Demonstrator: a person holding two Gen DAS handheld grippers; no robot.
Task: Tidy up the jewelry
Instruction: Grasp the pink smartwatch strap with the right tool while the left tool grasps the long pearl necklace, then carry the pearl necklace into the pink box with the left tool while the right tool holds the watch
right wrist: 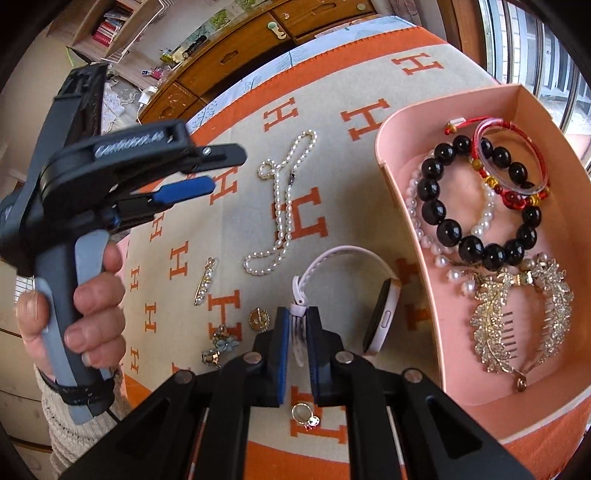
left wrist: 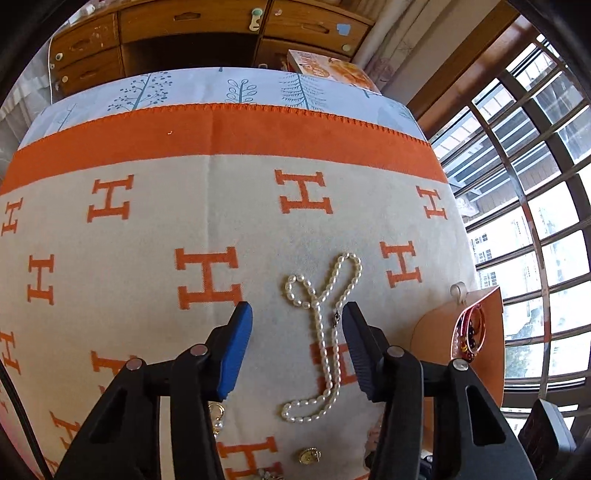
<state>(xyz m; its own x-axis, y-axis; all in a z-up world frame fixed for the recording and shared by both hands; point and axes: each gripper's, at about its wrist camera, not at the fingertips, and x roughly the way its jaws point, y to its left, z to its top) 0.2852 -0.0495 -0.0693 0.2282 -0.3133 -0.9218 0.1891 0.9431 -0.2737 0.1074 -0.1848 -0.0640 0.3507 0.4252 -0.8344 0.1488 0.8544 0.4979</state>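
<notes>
A pearl necklace (left wrist: 325,339) lies on the H-patterned blanket (left wrist: 147,229), between the open jaws of my left gripper (left wrist: 297,317), which hovers above it. It also shows in the right wrist view (right wrist: 282,206). My right gripper (right wrist: 298,321) is shut on the white strap of a smartwatch (right wrist: 380,314), held just left of the pink box (right wrist: 532,110). The box holds a black bead bracelet (right wrist: 443,229), a red bangle (right wrist: 517,147), pearl pieces and gold feather combs (right wrist: 495,328). The left gripper (right wrist: 218,170) appears at the left, open.
Small loose pieces lie on the blanket: a pearl pin (right wrist: 205,282), a gold brooch (right wrist: 260,319), a blue flower earring (right wrist: 221,345), a ring (right wrist: 304,413). A wooden drawer cabinet (left wrist: 207,33) stands beyond the table. A barred window (left wrist: 524,206) is to the right.
</notes>
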